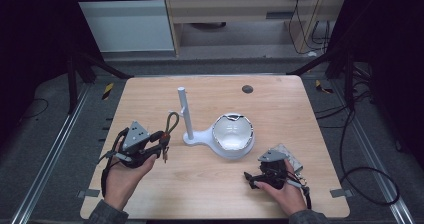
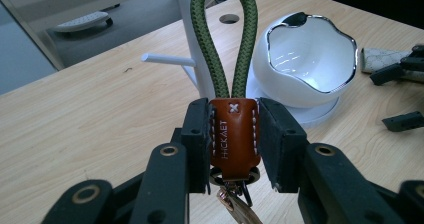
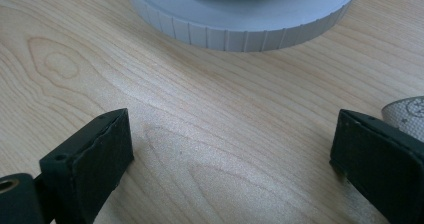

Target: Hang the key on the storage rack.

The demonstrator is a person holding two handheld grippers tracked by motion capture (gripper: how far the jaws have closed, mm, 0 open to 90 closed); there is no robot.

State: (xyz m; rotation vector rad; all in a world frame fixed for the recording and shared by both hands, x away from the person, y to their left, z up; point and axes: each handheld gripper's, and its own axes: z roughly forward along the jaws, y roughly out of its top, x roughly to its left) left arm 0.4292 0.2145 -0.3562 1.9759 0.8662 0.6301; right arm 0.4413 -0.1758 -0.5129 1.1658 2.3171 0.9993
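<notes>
Left gripper, jaws clenched on the brown leather tab of a green-cord key fob, at 9 o'clock of the white bowl; right gripper, jaws released, low over the surface.

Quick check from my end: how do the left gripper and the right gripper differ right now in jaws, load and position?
The left gripper has its jaws shut on the brown leather tab of a keychain; the right gripper stands wide open with nothing between its jaws. The left gripper carries the green cord loop pointing toward the white stand; the right gripper sits low over the table, facing the stand's round base. Both are hand-held, black and two-jawed.
</notes>
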